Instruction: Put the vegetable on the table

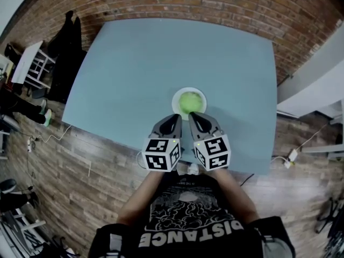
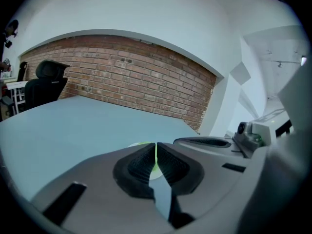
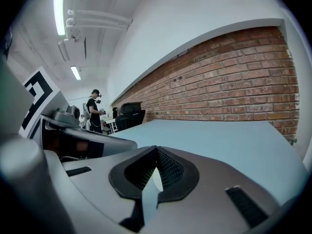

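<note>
Nearest, at six o'clock in the head view, the left gripper (image 1: 172,118) and right gripper (image 1: 194,116) sit side by side, each with its jaws pressed together on nothing. Just beyond their tips, at twelve o'clock, a round green vegetable (image 1: 189,101) lies in a white dish (image 1: 175,99) close to the table's near edge. It looks light, smooth and probably slippery, so gripping across its widest sides seems safest. Farther out, the blue table (image 1: 161,58) offers bare room from nine to three o'clock, ending at a brick wall (image 1: 215,4).
</note>
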`<state>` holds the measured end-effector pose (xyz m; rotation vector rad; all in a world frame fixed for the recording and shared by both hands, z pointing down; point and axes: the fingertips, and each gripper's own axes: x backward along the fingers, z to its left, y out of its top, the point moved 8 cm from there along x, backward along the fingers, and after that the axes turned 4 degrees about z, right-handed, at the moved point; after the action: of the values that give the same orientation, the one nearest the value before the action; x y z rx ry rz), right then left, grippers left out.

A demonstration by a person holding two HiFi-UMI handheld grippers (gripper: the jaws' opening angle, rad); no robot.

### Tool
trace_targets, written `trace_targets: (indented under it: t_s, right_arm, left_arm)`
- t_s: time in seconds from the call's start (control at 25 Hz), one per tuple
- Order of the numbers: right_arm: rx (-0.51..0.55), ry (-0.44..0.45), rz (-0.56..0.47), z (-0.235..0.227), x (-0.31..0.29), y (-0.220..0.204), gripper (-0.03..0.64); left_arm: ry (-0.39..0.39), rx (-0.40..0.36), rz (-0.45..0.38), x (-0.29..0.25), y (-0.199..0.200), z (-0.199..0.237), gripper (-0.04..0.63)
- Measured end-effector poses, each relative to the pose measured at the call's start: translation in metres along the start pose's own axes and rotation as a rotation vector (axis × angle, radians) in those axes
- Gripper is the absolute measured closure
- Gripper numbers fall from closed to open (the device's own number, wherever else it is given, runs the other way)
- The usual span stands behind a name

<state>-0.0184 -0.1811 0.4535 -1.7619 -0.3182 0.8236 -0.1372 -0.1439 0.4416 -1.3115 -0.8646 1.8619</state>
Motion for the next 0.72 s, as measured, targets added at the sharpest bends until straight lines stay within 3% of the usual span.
trace_targets:
  t_s: [0.72]
  right_arm:
    - [0.04, 0.11, -0.023, 0.034, 0.014, 0.004, 0.609]
  left_arm:
    - [0.053, -0.022, -0.097, 0.039, -0.005, -0.007, 0.594]
